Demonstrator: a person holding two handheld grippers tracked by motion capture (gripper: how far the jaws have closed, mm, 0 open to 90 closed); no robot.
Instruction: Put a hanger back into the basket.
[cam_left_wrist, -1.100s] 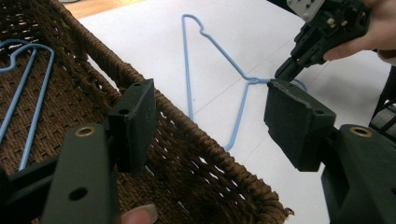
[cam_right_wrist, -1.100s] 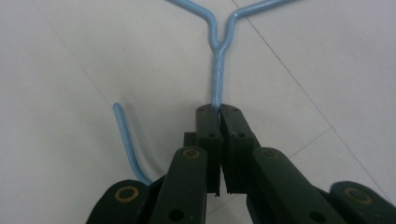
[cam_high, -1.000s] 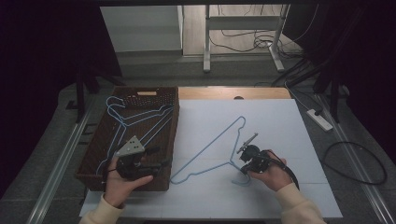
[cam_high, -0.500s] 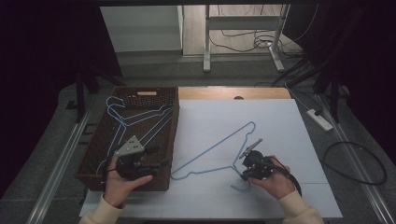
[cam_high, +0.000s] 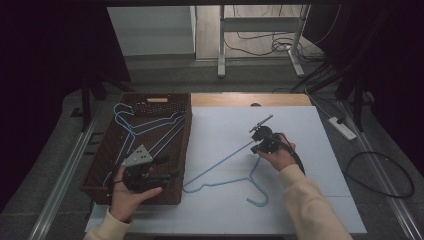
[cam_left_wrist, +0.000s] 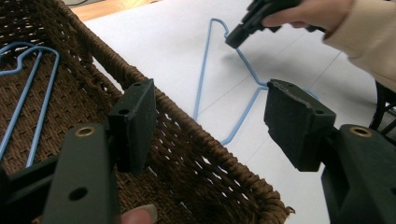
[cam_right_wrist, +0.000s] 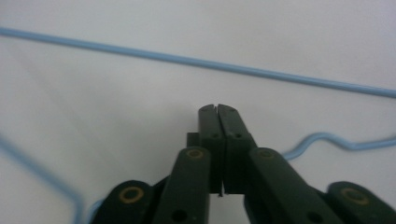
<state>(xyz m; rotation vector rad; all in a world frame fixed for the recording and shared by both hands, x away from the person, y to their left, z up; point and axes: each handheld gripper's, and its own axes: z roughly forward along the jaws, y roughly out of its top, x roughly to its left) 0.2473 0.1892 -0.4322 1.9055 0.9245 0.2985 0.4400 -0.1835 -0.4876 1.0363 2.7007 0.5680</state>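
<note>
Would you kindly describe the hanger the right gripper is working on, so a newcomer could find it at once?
Start at the white sheet covering the table, right of the brown wicker basket. The light blue wire hanger lies there by the right gripper. It alone lies outside the basket; the other blue hangers are inside.

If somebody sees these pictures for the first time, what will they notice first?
Probably the light blue wire hanger lying on the white table cover, with the right gripper shut on its upper corner. Next, the brown wicker basket at the left, holding more blue hangers.
</note>
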